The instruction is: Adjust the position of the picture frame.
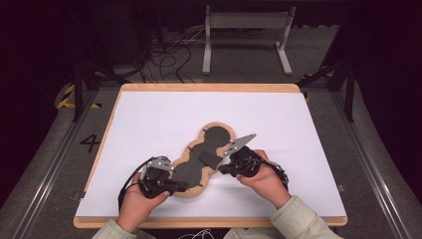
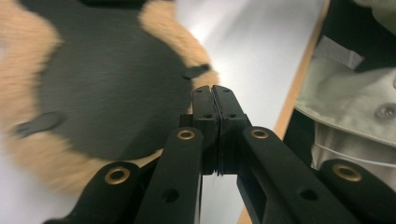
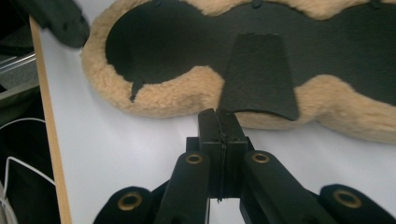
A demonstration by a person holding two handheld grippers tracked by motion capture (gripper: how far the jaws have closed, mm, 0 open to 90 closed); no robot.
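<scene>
The fleece-edged pad [image 1: 204,159] lies flat on the white desk [image 1: 149,119], a long wavy-sided piece with a black face and a tan woolly border, running on a slant from the near left toward the far middle. A black strap tab [image 1: 210,158] sits across its middle and pokes out over the right-hand border.

My left gripper [image 1: 179,186] is at the pad's near end. In the left gripper view [image 2: 215,100] its jaws are pressed flat together with no gap between them, their tips at the woolly edge [image 2: 205,77] of the pad's rounded end, over the bare desk just beside it. I cannot tell whether a thin bit of fleece is pinched between the tips; nothing shows there. The black face [image 2: 112,88] spreads out to the left of the jaws.

My right gripper [image 1: 222,170] comes in from the pad's right side, level with the strap tab. In the right gripper view [image 3: 218,116] its jaws are likewise fully closed, holding nothing, their tips just short of the tab's [image 3: 259,77] lower edge and the tan border [image 3: 187,95], with white desk under them. The pad stretches across the top of that view.

Both of my hands [image 1: 266,181] rest low near the desk's wooden front edge [image 1: 209,221], pale sleeves behind them.
</scene>
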